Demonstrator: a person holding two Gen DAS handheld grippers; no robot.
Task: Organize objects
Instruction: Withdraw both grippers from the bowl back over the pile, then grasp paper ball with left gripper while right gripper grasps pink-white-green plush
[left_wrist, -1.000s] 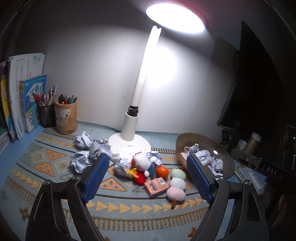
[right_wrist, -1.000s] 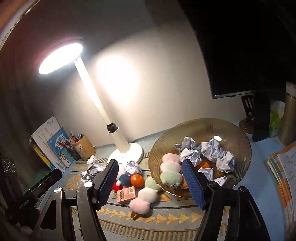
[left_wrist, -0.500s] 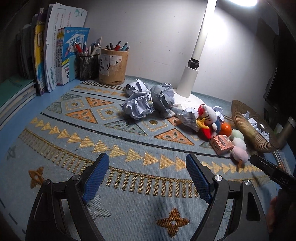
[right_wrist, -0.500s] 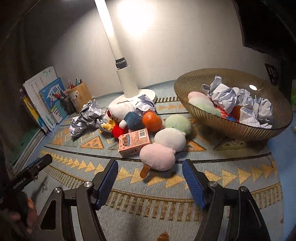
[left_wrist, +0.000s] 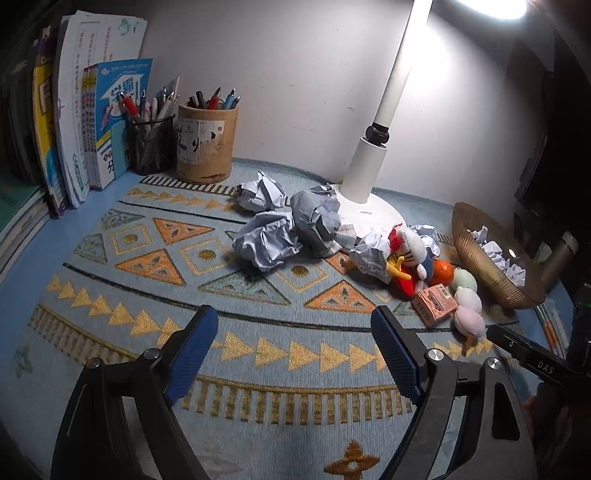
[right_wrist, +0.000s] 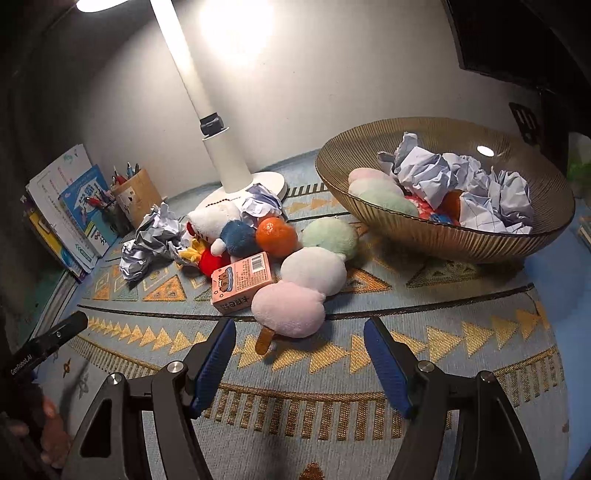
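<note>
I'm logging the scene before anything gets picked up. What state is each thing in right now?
Left tool: open, empty, over the mat.
Right tool: open, empty, just short of the plush dango skewer.
Plush dango skewer: lying on the mat.
Pink carton: lying flat.
Bowl: upright, partly filled with crumpled paper.
Desk lamp: on.

A: the mat (left_wrist: 110, 280) looks like rough woven cloth, and the bowl (right_wrist: 436, 236) is ribbed, glossy amber glass or plastic.

B: yep. Dango toy (right_wrist: 306, 280) is soft matt plush, paper balls (left_wrist: 266, 242) are crumpled, lamp base (left_wrist: 373, 206) smooth white plastic, gripper pads (right_wrist: 212, 362) textured blue rubber.
</note>
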